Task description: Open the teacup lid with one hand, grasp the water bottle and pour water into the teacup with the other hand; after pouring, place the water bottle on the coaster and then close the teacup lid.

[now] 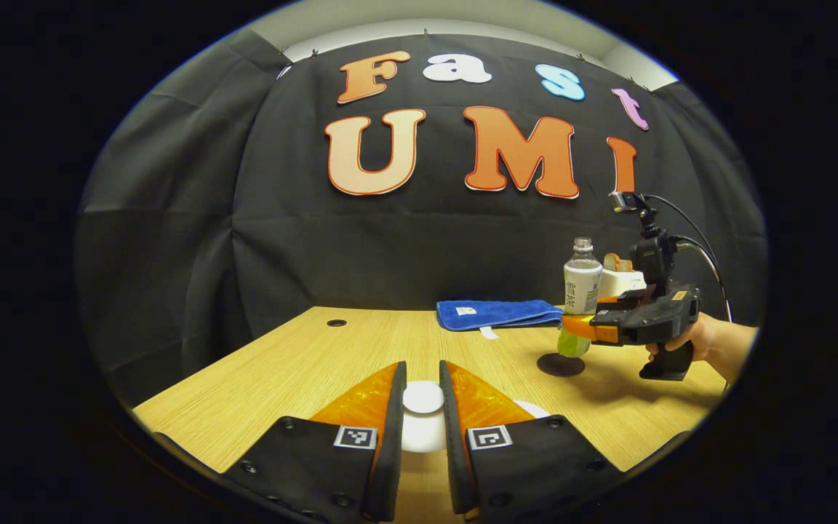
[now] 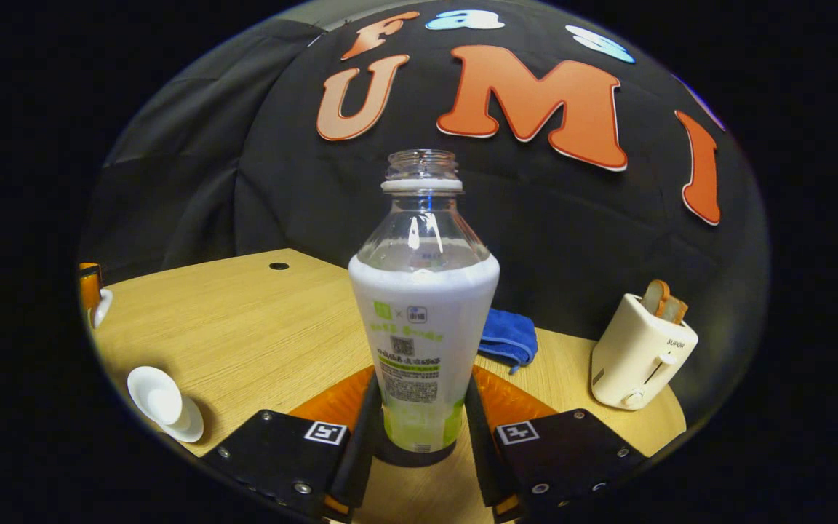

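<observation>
On the light wooden table [image 1: 302, 364], the right gripper [image 2: 423, 429] clamps one uncapped clear plastic water bottle with a white label [image 2: 423, 342], upright just above the dark round coaster [image 1: 561, 364]. The left gripper [image 1: 423, 407] grips the white teacup lid [image 1: 423, 398] by its knob. Around them are one white teacup [image 2: 164, 404], one folded blue cloth [image 1: 499, 314] and one cream toaster [image 2: 641, 353] holding toast.

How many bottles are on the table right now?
1. The bottle, capless and upright, sits between the right tongs over the dark coaster, near the toaster. Part of the table is out of view, so another may be hidden.
</observation>
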Demonstrator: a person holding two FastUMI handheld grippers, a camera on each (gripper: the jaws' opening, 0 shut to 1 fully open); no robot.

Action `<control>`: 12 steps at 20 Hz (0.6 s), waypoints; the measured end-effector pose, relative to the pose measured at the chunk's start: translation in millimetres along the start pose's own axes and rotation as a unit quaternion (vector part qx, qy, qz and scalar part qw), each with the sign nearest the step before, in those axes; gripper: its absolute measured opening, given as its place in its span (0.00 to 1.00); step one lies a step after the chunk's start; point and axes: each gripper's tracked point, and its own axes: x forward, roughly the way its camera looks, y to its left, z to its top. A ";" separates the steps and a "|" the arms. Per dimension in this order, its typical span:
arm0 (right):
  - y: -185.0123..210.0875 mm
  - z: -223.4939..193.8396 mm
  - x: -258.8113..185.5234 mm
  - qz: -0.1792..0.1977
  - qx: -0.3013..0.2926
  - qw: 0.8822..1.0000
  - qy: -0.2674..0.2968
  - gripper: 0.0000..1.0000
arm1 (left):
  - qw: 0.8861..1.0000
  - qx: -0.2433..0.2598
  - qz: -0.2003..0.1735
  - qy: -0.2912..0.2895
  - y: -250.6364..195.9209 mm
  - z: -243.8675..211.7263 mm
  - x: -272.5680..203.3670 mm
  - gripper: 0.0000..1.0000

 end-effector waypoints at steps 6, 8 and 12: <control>7.5 -19.7 8.1 0.007 0.027 0.999 0.025 0.60 | 1.000 -0.002 0.002 0.008 -1.3 -6.4 4.5 0.31; 9.8 -28.7 9.7 0.009 0.023 0.999 0.037 0.60 | 1.000 -0.003 0.001 0.011 -3.7 -7.6 5.2 0.31; 2.5 -27.9 12.5 0.001 0.051 0.998 0.029 0.60 | 1.000 0.000 -0.003 0.010 -10.5 -6.7 7.9 0.31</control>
